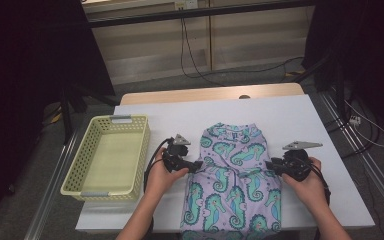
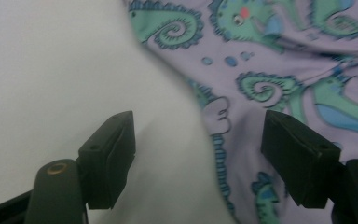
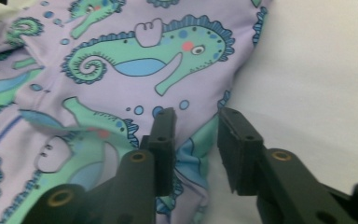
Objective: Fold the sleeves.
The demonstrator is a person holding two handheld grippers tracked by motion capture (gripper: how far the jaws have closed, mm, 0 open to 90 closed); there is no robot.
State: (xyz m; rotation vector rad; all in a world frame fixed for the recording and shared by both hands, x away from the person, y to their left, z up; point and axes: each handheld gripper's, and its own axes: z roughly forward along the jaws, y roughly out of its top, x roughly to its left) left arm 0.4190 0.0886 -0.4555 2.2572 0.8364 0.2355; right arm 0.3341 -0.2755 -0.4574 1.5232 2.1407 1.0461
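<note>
The seahorse-print garment (image 1: 235, 180) lies flat at lower centre of the white desk (image 1: 300, 115). Soft, light and limp, it is best taken by its side edges. The left tongs (image 1: 196, 165) are spread astride the left hem; the right tongs (image 1: 269, 166), narrowed, straddle the right edge without pinching.

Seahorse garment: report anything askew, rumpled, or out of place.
The seahorse garment lies folded lengthwise, but its near end hangs over the table edge, and the cloth is creased across the middle between the grippers. Nothing looks damaged.
</note>
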